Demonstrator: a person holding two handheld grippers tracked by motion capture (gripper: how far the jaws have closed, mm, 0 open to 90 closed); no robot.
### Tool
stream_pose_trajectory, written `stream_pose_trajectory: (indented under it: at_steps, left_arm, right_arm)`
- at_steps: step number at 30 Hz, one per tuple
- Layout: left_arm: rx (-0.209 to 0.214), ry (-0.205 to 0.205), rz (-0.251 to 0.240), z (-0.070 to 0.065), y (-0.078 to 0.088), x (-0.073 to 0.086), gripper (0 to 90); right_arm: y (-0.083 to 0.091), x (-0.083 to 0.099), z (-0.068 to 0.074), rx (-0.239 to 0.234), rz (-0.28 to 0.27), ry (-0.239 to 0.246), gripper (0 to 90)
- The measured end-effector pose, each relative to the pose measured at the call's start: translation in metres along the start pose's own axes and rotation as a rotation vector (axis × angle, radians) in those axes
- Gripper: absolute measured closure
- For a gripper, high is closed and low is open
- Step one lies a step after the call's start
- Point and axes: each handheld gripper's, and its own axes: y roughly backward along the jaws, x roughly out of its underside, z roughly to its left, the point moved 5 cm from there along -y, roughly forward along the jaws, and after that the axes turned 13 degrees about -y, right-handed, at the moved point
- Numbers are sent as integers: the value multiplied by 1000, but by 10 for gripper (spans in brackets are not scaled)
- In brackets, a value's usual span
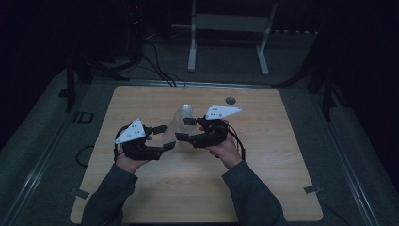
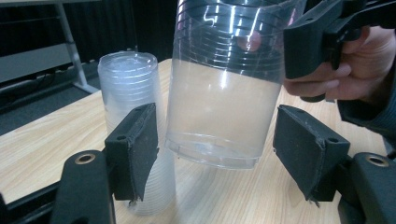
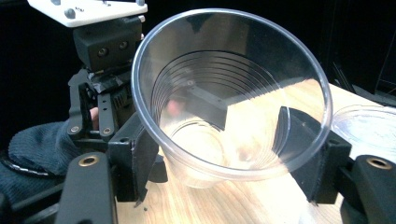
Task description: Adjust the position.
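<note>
My right gripper [image 3: 222, 154] is shut on a clear plastic cup [image 3: 229, 88], gripping its ribbed upper wall with the open mouth towards its camera. In the left gripper view the same cup [image 2: 219, 98] hangs tilted above the wooden table [image 1: 263, 155]. My left gripper [image 2: 217, 144] is open around the cup's base, and both pads [image 2: 140, 149] stand a little clear of it. A stack of clear cups [image 2: 133, 93] stands upside down on the table just behind. In the high view both grippers, left [image 1: 165, 137] and right [image 1: 185, 129], meet at the table's middle beside the stack [image 1: 186, 110].
A small grey round disc [image 1: 230, 100] lies near the table's far edge. A white metal frame [image 1: 228, 28] stands on the floor beyond the table, with black cables [image 1: 157, 66] trailing there. Bare wood extends to the left, right and front of the hands.
</note>
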Motion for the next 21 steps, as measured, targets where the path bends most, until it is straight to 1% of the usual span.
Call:
stream_pose_trajectory:
  at_steps: [4, 7, 10, 13, 21]
  left_arm:
    - [-12, -8, 14, -1, -2, 1, 286]
    - [-17, -15, 25, -1, -4, 2, 283]
    - [-30, -24, 45, -2, -6, 3, 280]
    - [-36, -35, 58, -2, -8, 4, 280]
    - [-41, -51, 92, -5, -13, 6, 284]
  right_arm:
    - [-2, 0, -1, 49, 25, 16, 311]
    - [-3, 0, -1, 76, 46, 26, 311]
    - [-5, -1, 0, 83, 53, 33, 312]
    - [-6, -1, 1, 100, 66, 47, 312]
    - [-11, 0, 5, 129, 104, 78, 311]
